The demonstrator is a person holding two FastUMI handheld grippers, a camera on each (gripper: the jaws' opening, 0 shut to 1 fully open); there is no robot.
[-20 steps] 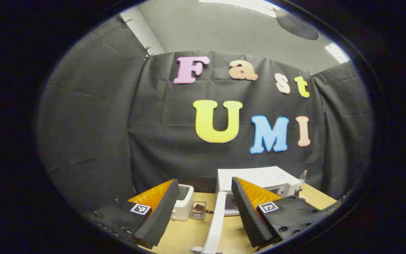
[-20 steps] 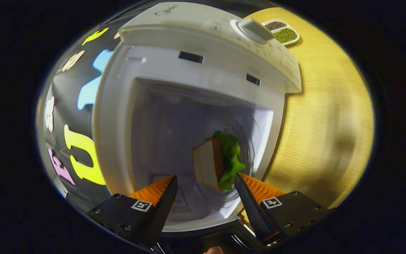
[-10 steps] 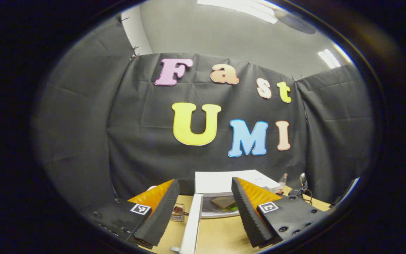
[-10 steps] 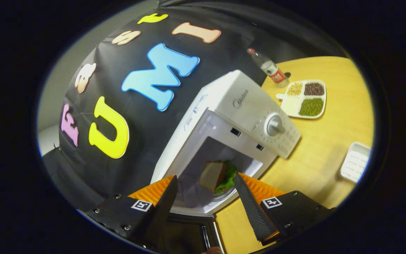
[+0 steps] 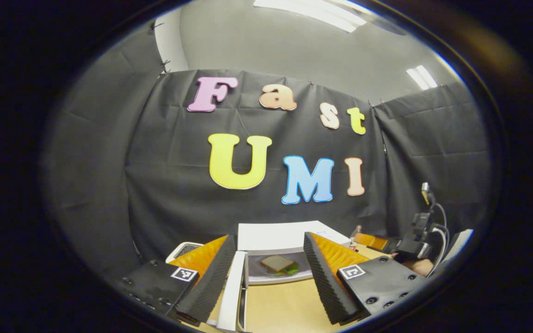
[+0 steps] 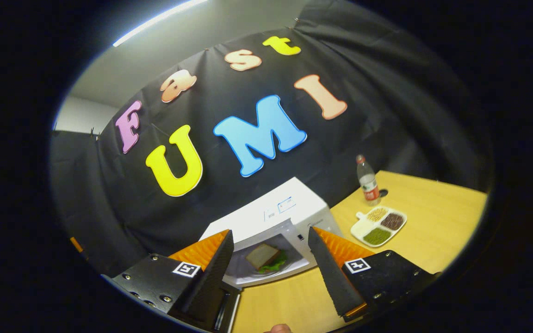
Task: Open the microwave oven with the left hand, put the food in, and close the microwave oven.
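Observation:
The white microwave (image 5: 289, 233) stands on the wooden table with its door (image 5: 229, 293) swung open, edge-on beside my left gripper's left finger. A sandwich (image 5: 277, 263) with green lettuce lies on the glass plate inside. My left gripper (image 5: 269, 237) is open in front of the oven with nothing between its fingers. Off to the right, a hand holds the right gripper (image 5: 389, 244). In the right gripper view the microwave (image 6: 275, 212) shows the sandwich (image 6: 262, 255) inside and the open door (image 6: 224, 303) at lower left. My right gripper (image 6: 270, 233) is open and empty, back from the oven.
A water bottle (image 6: 367, 180) and a divided dish (image 6: 378, 225) of beans sit on the table (image 6: 433, 217) right of the microwave. A white toaster (image 5: 183, 249) stands left of the oven. Bare tabletop lies in front of the oven.
My right gripper has drawn back out of the oven, leaving the sandwich inside. My left gripper has shifted so the open door now sits by its left finger.

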